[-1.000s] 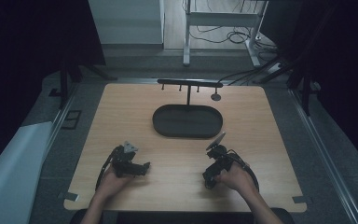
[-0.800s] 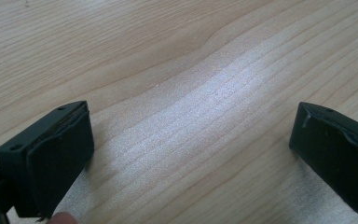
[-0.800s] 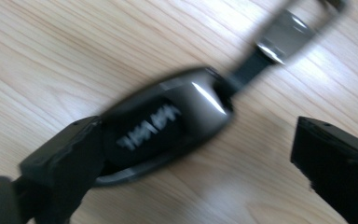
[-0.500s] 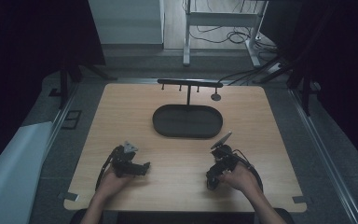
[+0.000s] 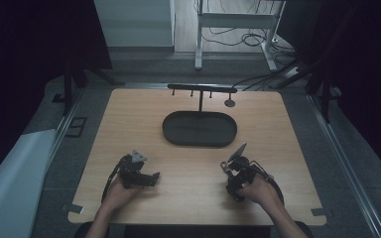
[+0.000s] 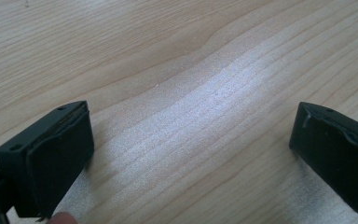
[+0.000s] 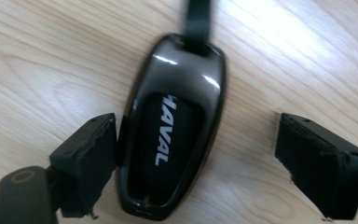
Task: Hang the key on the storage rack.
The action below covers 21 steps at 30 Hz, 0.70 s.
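Note:
A glossy black car key fob (image 7: 170, 126) marked HAVAL, with a black strap at its far end, lies flat on the wooden table between the jaws of my right gripper (image 7: 214, 163). The jaws are open; the left one touches the fob's edge, the right one stands well clear. In the high view the right gripper (image 5: 233, 176) rests at the front right of the table, held by a hand. My left gripper (image 5: 146, 178) lies at the front left. Its jaws (image 6: 191, 154) are wide apart over bare wood with nothing between them.
A dark oval tray (image 5: 200, 129) sits in the middle of the table. Behind it stands a black rack (image 5: 202, 89) with small hooks. The table's front edge (image 5: 178, 222) is close to both hands. Cables lie on the floor beyond the table.
The right gripper has shifted slightly toward the front of the table. The left gripper has stayed in place.

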Each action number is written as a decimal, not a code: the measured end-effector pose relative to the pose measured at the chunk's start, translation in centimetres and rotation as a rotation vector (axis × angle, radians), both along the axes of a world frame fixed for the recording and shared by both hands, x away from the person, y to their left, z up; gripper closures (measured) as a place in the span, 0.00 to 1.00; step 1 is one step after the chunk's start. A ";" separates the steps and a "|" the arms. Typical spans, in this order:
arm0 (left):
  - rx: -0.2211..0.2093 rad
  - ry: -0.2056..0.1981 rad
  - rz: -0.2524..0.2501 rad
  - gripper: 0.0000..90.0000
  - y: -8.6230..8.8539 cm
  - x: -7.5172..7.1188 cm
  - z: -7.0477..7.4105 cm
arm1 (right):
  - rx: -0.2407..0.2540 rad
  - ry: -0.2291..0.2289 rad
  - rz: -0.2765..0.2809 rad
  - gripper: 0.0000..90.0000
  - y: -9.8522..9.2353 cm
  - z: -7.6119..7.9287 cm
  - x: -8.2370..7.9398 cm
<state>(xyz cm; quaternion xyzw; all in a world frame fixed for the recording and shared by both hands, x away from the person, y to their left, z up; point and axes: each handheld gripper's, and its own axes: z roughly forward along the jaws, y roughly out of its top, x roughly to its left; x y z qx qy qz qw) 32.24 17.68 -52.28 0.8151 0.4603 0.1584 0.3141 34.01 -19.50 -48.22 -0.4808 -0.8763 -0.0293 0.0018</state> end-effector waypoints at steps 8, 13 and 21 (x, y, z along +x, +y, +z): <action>-0.001 0.001 0.001 0.00 0.0 0.0 0.0 | -0.003 -0.015 0.047 0.52 -0.3 0.4 0.1; 0.000 0.000 0.000 0.00 0.0 0.0 0.0 | -0.028 -0.020 0.104 0.54 0.0 0.5 0.1; 0.000 0.000 0.000 0.00 0.0 0.0 0.0 | 0.024 -0.004 0.129 0.55 -0.7 1.0 0.1</action>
